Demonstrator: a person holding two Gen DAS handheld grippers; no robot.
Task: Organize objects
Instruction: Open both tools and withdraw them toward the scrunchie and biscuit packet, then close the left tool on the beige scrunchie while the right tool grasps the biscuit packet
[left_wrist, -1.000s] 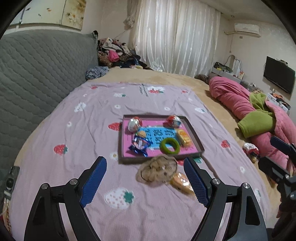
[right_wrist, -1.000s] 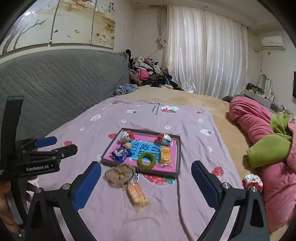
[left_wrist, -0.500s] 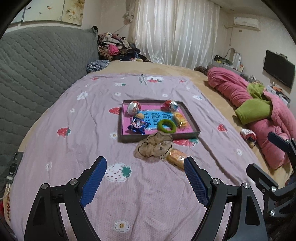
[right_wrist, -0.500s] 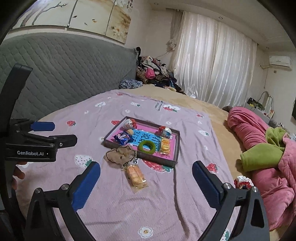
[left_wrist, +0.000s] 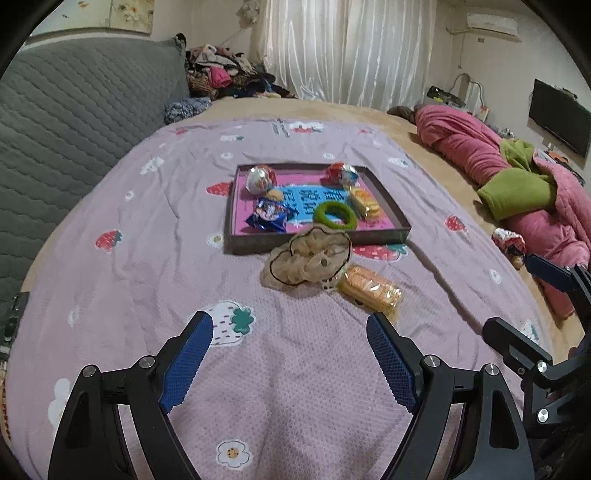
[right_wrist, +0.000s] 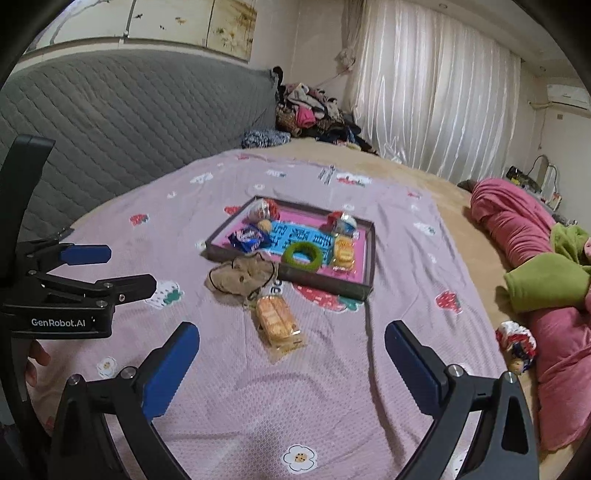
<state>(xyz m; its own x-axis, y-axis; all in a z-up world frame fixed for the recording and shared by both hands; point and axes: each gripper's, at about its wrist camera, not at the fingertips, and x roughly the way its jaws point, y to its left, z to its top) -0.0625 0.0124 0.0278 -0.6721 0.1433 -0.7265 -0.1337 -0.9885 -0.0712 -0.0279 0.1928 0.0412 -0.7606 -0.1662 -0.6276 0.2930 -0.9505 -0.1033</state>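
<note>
Left gripper (left_wrist: 290, 332): jaws spread wide and empty, now lower over the lilac strawberry-print bedspread (left_wrist: 147, 258) than a second ago, with the items ahead looming larger between its blue pads.

Beige scrunchie (left_wrist: 310, 258): lies on the bedspread, touching the near wall of the tray, not inside it; unmoved over the last second.

Cracker packet (left_wrist: 371, 290): lies on the bedspread just beside the scrunchie, on its right in the left wrist view, also outside the tray; unmoved.

Tray (left_wrist: 400, 227): dark-rimmed with a pink floor, it already holds a green ring (left_wrist: 335, 215), a blue snack packet (left_wrist: 269, 214), a second cracker packet (left_wrist: 364, 201) and two foil-wrapped eggs (left_wrist: 260, 179) at its far corners.

Right gripper (right_wrist: 291, 345): jaws equally wide apart, nothing between them; it too has dropped toward the bed, and the cracker packet (right_wrist: 277, 321) sits almost centred in its gap, though clearly ahead of the fingertips.

What the change means: only the two grippers have moved, both sinking together. By the look of it, this is the approach to the two stray items, with no grasp yet made and both left to go into the tray.
</note>
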